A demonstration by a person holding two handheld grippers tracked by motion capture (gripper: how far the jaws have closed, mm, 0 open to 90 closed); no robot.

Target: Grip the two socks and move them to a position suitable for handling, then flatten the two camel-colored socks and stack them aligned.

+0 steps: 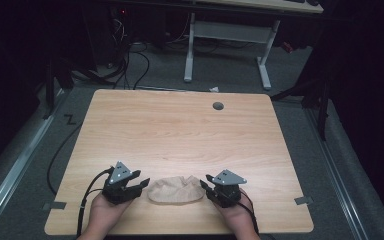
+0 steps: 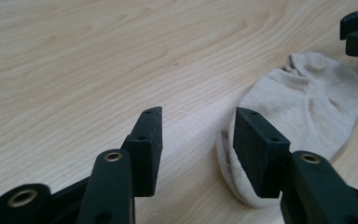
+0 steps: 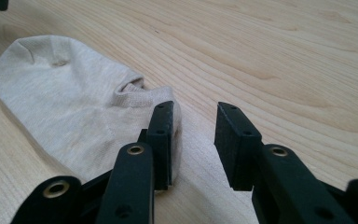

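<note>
High view: beige sock point(image 1: 176, 190) lay flat near table point(image 1: 180, 130) front edge, between both grippers | left gripper point(image 1: 139, 181) jaws apart, empty, just beside one sock end | right gripper point(image 1: 204, 182) partly open, empty, at other end | advice: likely release step; lift both straight up, avoid snagging fabric.

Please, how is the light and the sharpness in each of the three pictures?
High view: dim, dark surroundings, the table evenly lit, slightly soft. Left gripper view: bright, the sock sharp, the left claw a little soft up close. Right gripper view: bright, wood grain crisp, no glare.
</note>
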